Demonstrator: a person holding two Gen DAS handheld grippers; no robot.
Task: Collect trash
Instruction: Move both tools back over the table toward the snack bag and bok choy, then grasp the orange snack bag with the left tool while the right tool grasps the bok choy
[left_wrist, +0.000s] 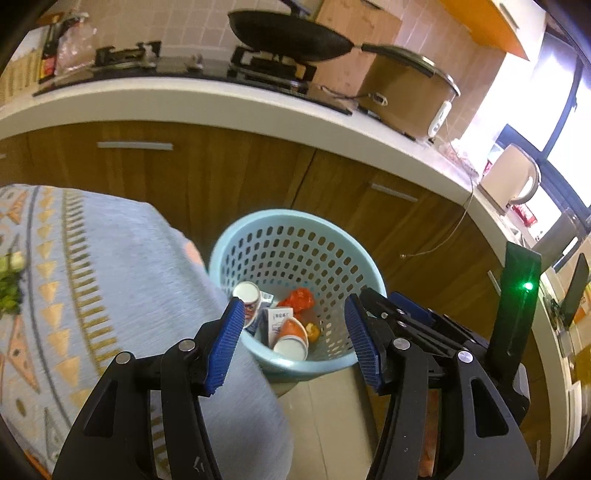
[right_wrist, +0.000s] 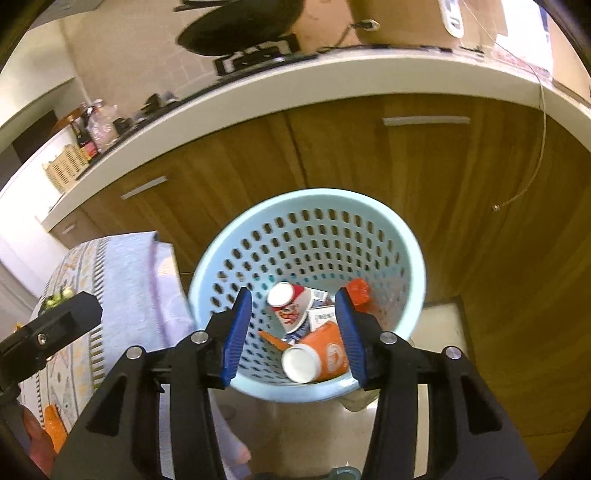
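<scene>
A pale blue perforated basket (right_wrist: 388, 229) is seen against brown wood-grain cabinets (right_wrist: 498, 258). An orange cup (right_wrist: 328, 354) and a red-and-white printed cup (right_wrist: 291, 306) are shown inside. A grey-blue cloth (left_wrist: 110, 277) is patterned with what appear to be gold triangles.

Both tools tilt downward over the blue basket (right_wrist: 402, 258). The left tool (left_wrist: 291, 343) has its blue pads wide apart and empty. The right tool (right_wrist: 293, 336) likewise gapes above the basket, gripping nothing.
</scene>
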